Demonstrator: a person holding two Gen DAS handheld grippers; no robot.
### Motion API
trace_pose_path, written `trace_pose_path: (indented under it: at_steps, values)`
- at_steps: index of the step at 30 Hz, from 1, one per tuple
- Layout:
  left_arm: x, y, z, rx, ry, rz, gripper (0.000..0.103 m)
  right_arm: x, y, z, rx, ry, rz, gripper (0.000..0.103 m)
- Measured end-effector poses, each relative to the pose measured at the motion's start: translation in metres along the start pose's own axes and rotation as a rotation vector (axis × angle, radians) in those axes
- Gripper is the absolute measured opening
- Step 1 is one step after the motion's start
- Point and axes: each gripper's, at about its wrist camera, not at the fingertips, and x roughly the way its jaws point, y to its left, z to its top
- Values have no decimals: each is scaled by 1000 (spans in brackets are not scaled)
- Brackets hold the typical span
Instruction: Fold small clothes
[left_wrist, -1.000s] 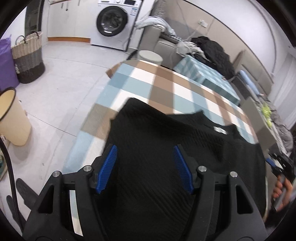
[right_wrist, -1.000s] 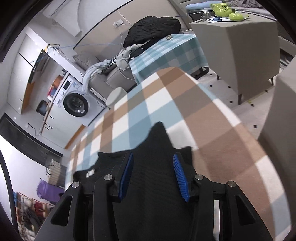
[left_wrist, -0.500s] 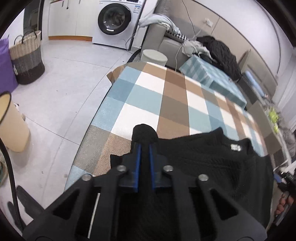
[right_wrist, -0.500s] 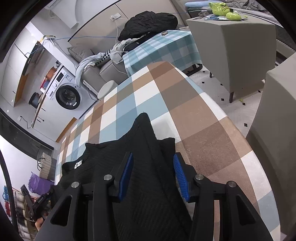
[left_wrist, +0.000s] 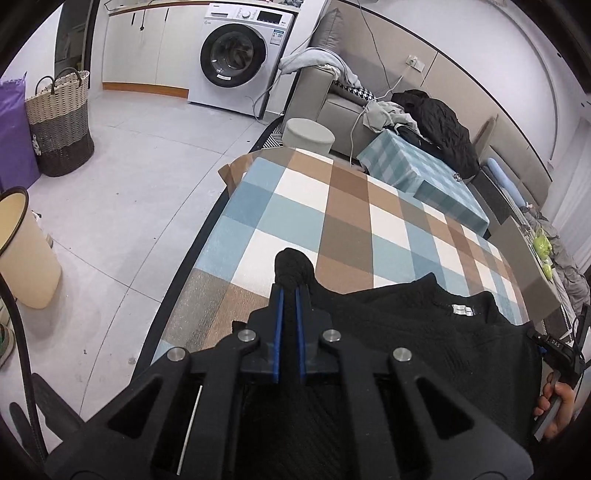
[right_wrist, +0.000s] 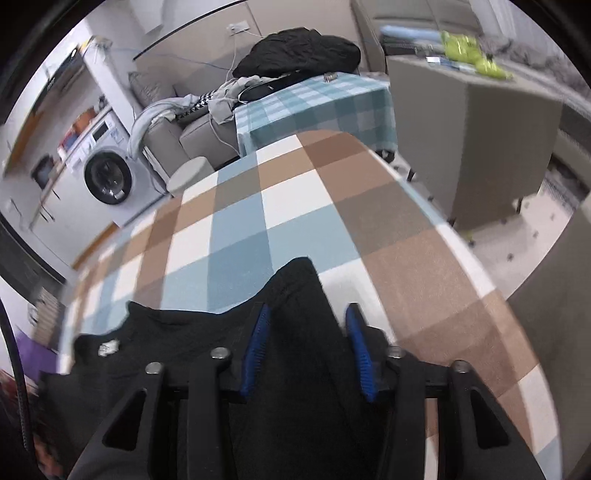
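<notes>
A black knit top (left_wrist: 424, 332) lies on the checked tablecloth (left_wrist: 332, 206), its white neck label (left_wrist: 461, 310) facing up. My left gripper (left_wrist: 289, 291) is shut on a bunched shoulder corner of the top, which pokes out past the blue pads. In the right wrist view the same top (right_wrist: 192, 339) lies under my right gripper (right_wrist: 306, 314), whose blue fingers (right_wrist: 258, 332) stand apart around a pointed fold of the fabric. The right gripper also shows at the far right edge of the left wrist view (left_wrist: 557, 354).
The table (right_wrist: 295, 184) is covered in blue, brown and white checks. Beyond it stand a round stool (left_wrist: 308, 134), a sofa with clothes (left_wrist: 369, 103), a teal-checked table (left_wrist: 417, 173), a washing machine (left_wrist: 232, 55), a woven basket (left_wrist: 61, 122) and a cream bin (left_wrist: 26, 254).
My left gripper closed on the top's corner and stays shut on it, lifted slightly. My right gripper stays open over the other side and the view swung, now blurred.
</notes>
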Motion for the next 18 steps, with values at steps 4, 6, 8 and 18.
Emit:
trace_pose_path:
  at_steps: [4,6,8,18]
  values:
    - [-3,-1,0,7,-10,-9,4,-15,-1,3,-15,-53,62,5]
    - [-9,-2,1,6,-29,-17,4,-32,-2,6,-16,-111,121,5]
    - [-15,-1,4,-3,-46,-26,3,-46,-1,10,-12,-147,137,5]
    - [1,1,13,-40,17,22,4,-30,-3,27,52,-118,120,5]
